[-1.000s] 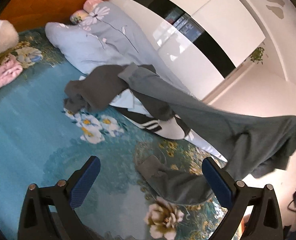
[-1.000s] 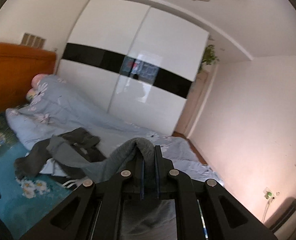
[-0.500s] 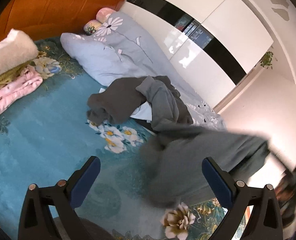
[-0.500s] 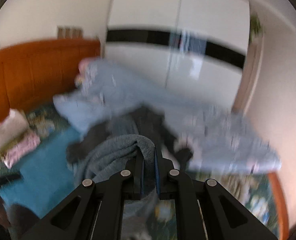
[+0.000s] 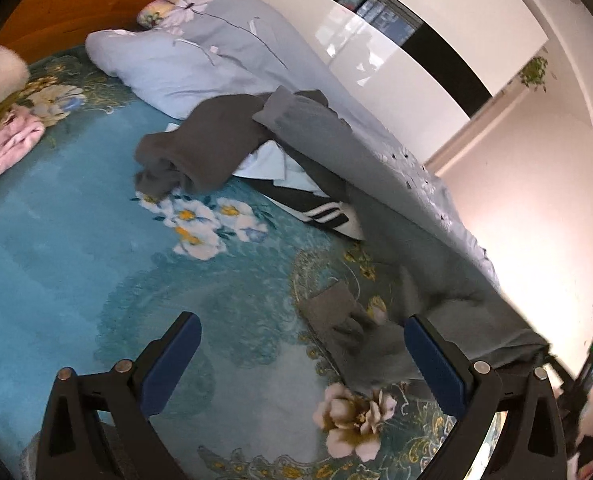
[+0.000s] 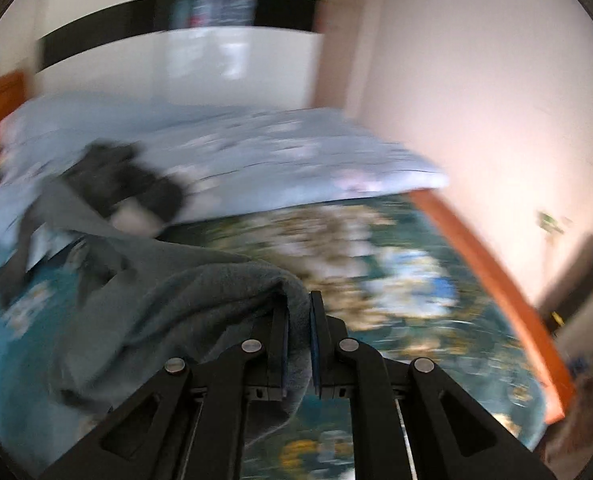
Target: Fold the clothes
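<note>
The left gripper [image 5: 302, 360] hangs above the bed [image 5: 76, 240] with its jaws spread wide and nothing between them. A grey garment [image 5: 376, 176] stretches from the clothes pile [image 5: 216, 148] toward the lower right, one end lying on the teal floral bedspread between the blue pads [image 5: 432, 364]. A pale blue quilt [image 5: 216, 52] lies behind the pile. Pink folded cloth [image 5: 4, 148] sits at the left edge.
</note>
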`<move>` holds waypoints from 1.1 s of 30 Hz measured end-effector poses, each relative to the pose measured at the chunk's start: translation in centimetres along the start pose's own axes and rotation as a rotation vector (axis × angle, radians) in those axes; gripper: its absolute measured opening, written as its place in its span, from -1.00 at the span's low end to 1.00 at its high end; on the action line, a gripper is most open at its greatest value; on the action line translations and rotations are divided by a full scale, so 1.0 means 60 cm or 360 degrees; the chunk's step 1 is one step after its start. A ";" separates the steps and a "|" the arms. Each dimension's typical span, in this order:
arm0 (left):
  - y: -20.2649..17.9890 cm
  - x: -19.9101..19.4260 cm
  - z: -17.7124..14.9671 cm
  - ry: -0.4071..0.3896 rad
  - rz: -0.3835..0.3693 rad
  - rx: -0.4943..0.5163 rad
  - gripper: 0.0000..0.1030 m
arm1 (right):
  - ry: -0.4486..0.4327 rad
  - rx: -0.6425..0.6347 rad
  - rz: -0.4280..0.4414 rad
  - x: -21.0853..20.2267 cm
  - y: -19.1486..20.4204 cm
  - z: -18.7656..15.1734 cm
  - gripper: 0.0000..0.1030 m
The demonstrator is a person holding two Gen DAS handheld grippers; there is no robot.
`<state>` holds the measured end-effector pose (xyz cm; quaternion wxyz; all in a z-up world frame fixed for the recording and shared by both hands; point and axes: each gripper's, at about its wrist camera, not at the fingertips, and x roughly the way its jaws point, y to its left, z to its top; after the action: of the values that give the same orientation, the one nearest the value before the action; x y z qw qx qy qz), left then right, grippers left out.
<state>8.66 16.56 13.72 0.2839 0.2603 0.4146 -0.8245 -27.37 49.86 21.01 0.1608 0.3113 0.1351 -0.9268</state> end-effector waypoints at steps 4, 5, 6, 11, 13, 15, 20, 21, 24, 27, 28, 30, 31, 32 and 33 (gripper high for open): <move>-0.005 0.003 0.000 0.0001 -0.0009 -0.0008 1.00 | -0.0219 -0.0122 -0.0244 -0.058 -0.014 0.061 -0.83; -0.004 0.002 0.002 -0.0004 -0.0017 -0.0020 1.00 | -0.0257 -0.0166 -0.0195 -0.072 0.005 0.072 -0.83; -0.003 0.000 0.005 -0.0011 -0.0026 -0.0031 1.00 | -0.0294 -0.0211 -0.0147 -0.085 0.024 0.082 -0.83; 0.015 -0.044 0.021 -0.0102 0.0016 -0.0054 1.00 | -0.0407 -0.0531 0.0181 -0.106 0.218 0.074 -0.82; 0.031 -0.070 0.029 -0.0154 0.0056 -0.0076 1.00 | -0.0424 -0.0707 0.0348 -0.116 0.332 0.049 -0.83; 0.050 -0.098 0.036 -0.0207 0.0091 -0.0110 1.00 | -0.0401 -0.0842 0.0572 -0.125 0.437 0.018 -0.83; 0.102 -0.162 0.039 -0.0289 0.0238 -0.0167 1.00 | -0.0144 -0.1011 0.1047 -0.133 0.653 -0.078 -0.83; 0.110 -0.168 0.038 -0.0291 0.0262 -0.0170 1.00 | -0.0080 -0.1020 0.1088 -0.129 0.679 -0.097 -0.83; 0.133 -0.178 0.033 -0.0283 0.0327 -0.0184 1.00 | 0.0072 -0.1048 0.1134 -0.107 0.725 -0.139 -0.82; 0.144 -0.167 0.035 -0.0263 0.0325 -0.0220 1.00 | 0.0103 -0.1091 0.1120 -0.097 0.713 -0.159 -0.81; 0.142 -0.158 0.037 -0.0251 0.0311 -0.0225 1.00 | 0.0102 -0.1099 0.1123 -0.098 0.703 -0.162 -0.74; 0.134 -0.136 0.043 -0.0220 0.0280 -0.0223 1.00 | 0.0100 -0.1110 0.1128 -0.101 0.687 -0.166 -0.47; 0.125 -0.123 0.045 -0.0202 0.0268 -0.0209 1.00 | 0.0093 -0.1104 0.1127 -0.101 0.671 -0.164 -0.18; 0.110 -0.103 0.044 -0.0165 0.0252 -0.0177 1.00 | 0.0090 -0.1093 0.1131 -0.101 0.650 -0.161 0.00; 0.093 -0.082 0.043 -0.0126 0.0236 -0.0143 1.00 | 0.0096 -0.1067 0.1141 -0.099 0.628 -0.160 0.03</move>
<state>15.43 12.90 15.37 0.3716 0.2444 0.4192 -0.7915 -3.37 20.14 11.67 0.5569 0.2961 0.3149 -0.7092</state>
